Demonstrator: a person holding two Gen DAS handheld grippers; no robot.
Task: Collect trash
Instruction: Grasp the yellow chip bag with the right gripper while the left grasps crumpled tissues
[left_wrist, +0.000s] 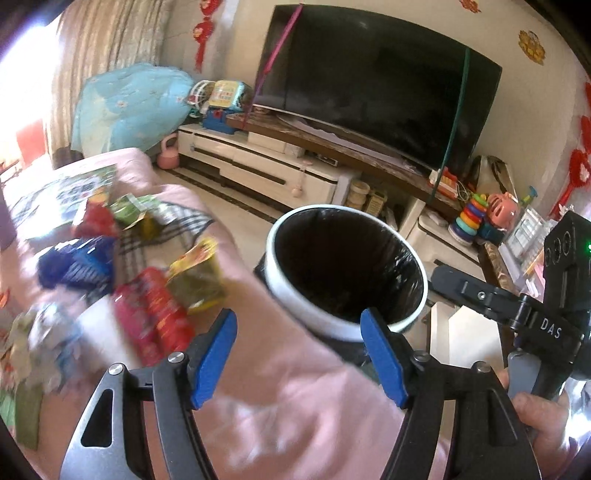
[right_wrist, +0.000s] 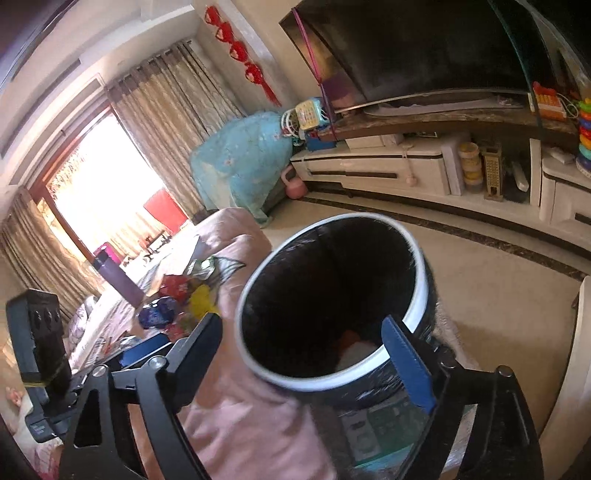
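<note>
A round trash bin (left_wrist: 284, 291) with a white rim and black liner stands beside the pink-covered sofa (left_wrist: 295, 406). My left gripper (left_wrist: 300, 356) is open over the sofa's edge just short of the bin, nothing between its blue pads (left_wrist: 216, 362). Blurred snack wrappers lie on the sofa to its left: a red pack (left_wrist: 159, 317), a yellow-green one (left_wrist: 199, 280), a blue one (left_wrist: 77, 266). My right gripper (right_wrist: 303, 354) stands wide open over the bin (right_wrist: 295, 382), holding nothing. Something pale and orange (right_wrist: 354, 349) lies inside the bin. The wrappers (right_wrist: 177, 291) show farther left.
A large dark TV (left_wrist: 376, 85) sits on a long white cabinet (left_wrist: 258, 162) across the floor. Toys (left_wrist: 476, 214) crowd the cabinet's right end. A pink kettlebell (left_wrist: 168, 157) and a blue covered bundle (left_wrist: 125, 107) stand by the curtains. A hand (left_wrist: 535, 410) grips the right gripper's handle.
</note>
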